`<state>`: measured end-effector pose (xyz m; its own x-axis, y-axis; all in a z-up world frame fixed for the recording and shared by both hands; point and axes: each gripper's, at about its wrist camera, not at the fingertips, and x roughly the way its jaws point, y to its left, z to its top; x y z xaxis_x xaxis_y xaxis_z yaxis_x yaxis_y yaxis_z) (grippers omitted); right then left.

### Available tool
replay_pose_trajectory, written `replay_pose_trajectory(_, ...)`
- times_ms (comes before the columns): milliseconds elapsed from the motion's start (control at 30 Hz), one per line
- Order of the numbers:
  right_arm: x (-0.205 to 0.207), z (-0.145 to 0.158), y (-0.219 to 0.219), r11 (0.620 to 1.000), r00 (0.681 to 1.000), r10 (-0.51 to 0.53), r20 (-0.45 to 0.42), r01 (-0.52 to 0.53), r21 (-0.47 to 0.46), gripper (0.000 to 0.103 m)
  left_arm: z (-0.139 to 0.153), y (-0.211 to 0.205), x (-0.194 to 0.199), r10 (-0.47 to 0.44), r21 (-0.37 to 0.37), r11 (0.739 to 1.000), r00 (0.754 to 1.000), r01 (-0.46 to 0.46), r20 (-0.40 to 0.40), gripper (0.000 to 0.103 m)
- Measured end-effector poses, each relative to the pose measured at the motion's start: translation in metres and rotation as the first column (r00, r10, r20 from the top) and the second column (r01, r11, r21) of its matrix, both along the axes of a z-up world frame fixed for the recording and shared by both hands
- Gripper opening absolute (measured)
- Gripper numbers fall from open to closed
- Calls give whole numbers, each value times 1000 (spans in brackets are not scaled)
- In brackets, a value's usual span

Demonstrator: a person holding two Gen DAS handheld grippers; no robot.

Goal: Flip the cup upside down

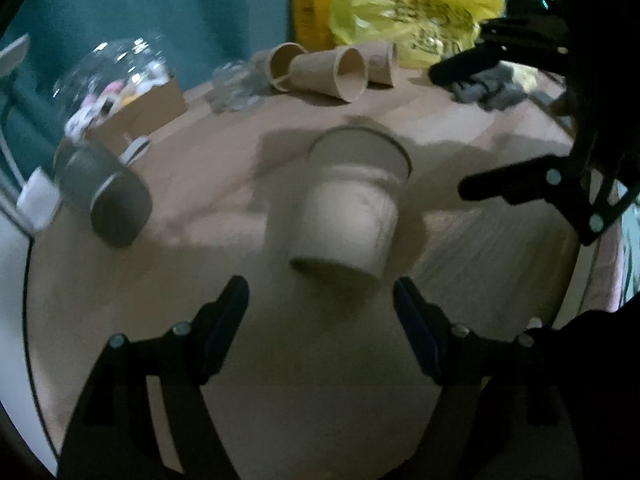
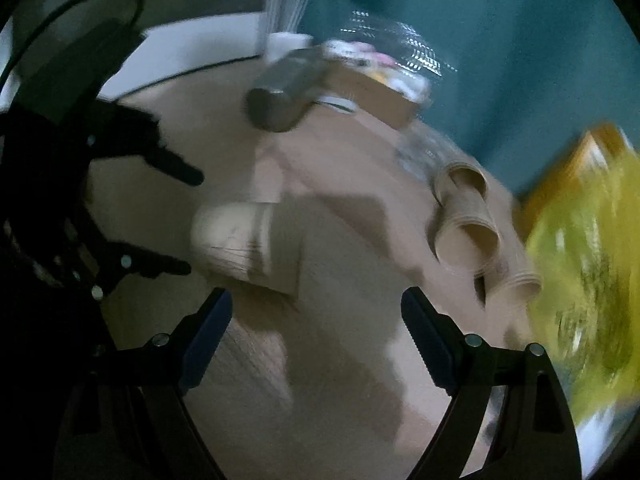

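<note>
- In the left wrist view, a grey cylinder [image 1: 105, 196] lies on its side at the left of the frame on the round table [image 1: 280, 380], with a cardboard box [image 1: 138, 110] of small packets behind it, under a shiny clear wrapping.
- At centre frame sits the cup [image 1: 348, 208], a pale paper one lying on the table, its closed base toward the camera and its wide rim pointing away toward the back.
- Below it, the left gripper [image 1: 320, 316] has its fingers spread wide with nothing between them; the cup lies just beyond the tips, and blur hides whether anything touches.
- Upper centre, three brown paper cups [image 1: 332, 68] lie toppled together near some clear glasses [image 1: 234, 88], with a yellow plastic bag [image 1: 412, 12] behind them.
- At the right of that frame the right gripper [image 1: 476, 132] reaches in, its two black fingers well apart and empty, near the cup's rim.
- In the right wrist view, the left gripper [image 2: 192, 224] shows at the left edge, fingers parted, beside the cup [image 2: 244, 240], which lies at centre left.
- The grey cylinder [image 2: 280, 96] lies upper centre; the brown paper cups [image 2: 472, 224] and yellow plastic bag [image 2: 580, 280] fill the right.
- Low in the frame the right gripper [image 2: 316, 308] stands wide open, holding nothing.
</note>
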<state>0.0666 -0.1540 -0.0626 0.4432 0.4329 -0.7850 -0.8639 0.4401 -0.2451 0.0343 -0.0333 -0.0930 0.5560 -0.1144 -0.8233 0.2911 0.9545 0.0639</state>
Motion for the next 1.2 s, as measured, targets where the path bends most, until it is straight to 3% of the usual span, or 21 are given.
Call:
replay_pose_trajectory(133, -5, 3, 26, 974, 979, 202, 23, -198, -111, 89, 1, 17, -14, 81, -78, 994, 997, -80, 10, 76)
replay_pose_trajectory(267, -14, -4, 52, 887, 909, 415, 28, -398, -236, 89, -1, 36, -30, 167, -152, 975, 986, -165, 2, 76)
replay_pose_trajectory(400, -29, -21, 75, 724, 796, 605, -32, -566, -395, 89, -1, 49, -47, 230, -179, 958, 973, -225, 7, 76)
replay_pose_trajectory(567, -41, -36, 96, 519, 677, 724, -131, -660, -543, 89, -7, 70, -63, 303, -211, 932, 953, -296, 3, 76)
replay_pose_trajectory(667, -45, -47, 105, 406, 627, 755, -192, -677, -614, 88, -12, 79, -71, 327, -233, 919, 945, -318, 0, 76)
replay_pose_trajectory(767, -45, -56, 115, 318, 595, 759, -265, -693, -646, 84, -17, 85, -74, 339, -245, 911, 941, -331, -8, 76)
replay_pose_trajectory(833, -43, -61, 120, 271, 583, 748, -316, -703, -657, 70, -19, 88, -76, 342, -253, 908, 940, -334, -13, 76)
replay_pose_trajectory(900, -42, -68, 123, 241, 582, 736, -347, -704, -668, 59, -20, 91, -77, 343, -263, 905, 939, -335, -17, 76)
replay_pose_trajectory(1000, -40, -73, 124, 219, 576, 727, -373, -710, -669, 58, -21, 95, -77, 343, -273, 902, 939, -335, -18, 76)
replay_pose_trajectory(1100, -37, -72, 123, 225, 582, 715, -388, -716, -661, 58, -19, 98, -78, 343, -280, 901, 939, -332, -10, 76)
replay_pose_trajectory(1200, -31, -67, 125, 266, 605, 699, -381, -715, -646, 57, -15, 100, -77, 346, -289, 898, 938, -332, -5, 76)
